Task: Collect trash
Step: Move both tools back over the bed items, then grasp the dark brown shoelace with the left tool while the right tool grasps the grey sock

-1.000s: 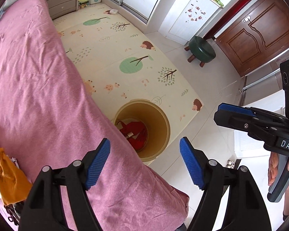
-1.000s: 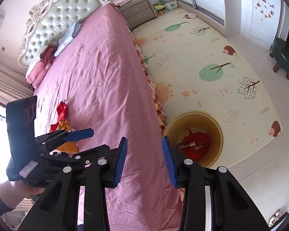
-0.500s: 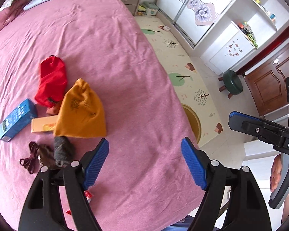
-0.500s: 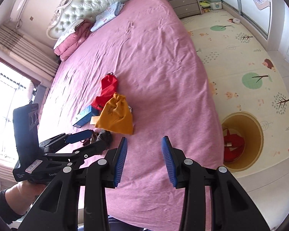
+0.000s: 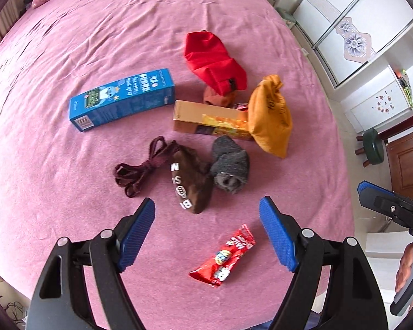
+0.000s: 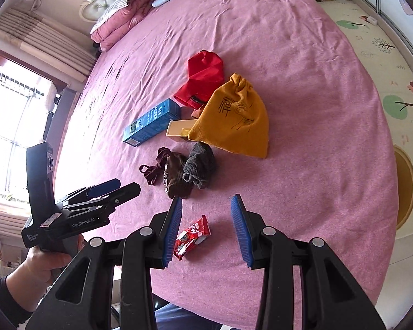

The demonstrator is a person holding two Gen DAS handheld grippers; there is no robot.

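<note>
Several items lie on the pink bed [image 5: 68, 55]. A red snack wrapper [image 5: 224, 255] lies nearest me, between my left gripper's fingers, and shows in the right wrist view [image 6: 191, 236]. Beyond it are a brown pouch [image 5: 190, 184] with a cord, a grey sock [image 5: 228, 165], a blue box [image 5: 121, 99], a gold box [image 5: 206, 121], an orange bag [image 5: 269, 115] and a red bag [image 5: 214, 60]. My left gripper [image 5: 206, 231] is open and empty above the wrapper. My right gripper [image 6: 206, 228] is open and empty, close over the wrapper.
The yellow bin [image 6: 404, 189] stands on the play mat [image 6: 385, 55] right of the bed. Pillows and a folded quilt [image 6: 124, 16] lie at the headboard. A green stool [image 5: 373, 145] stands near the wooden door.
Both grippers have swung from the bin on the floor back over the bed and come closer to the pile. The red wrapper now lies between the fingers of each.
</note>
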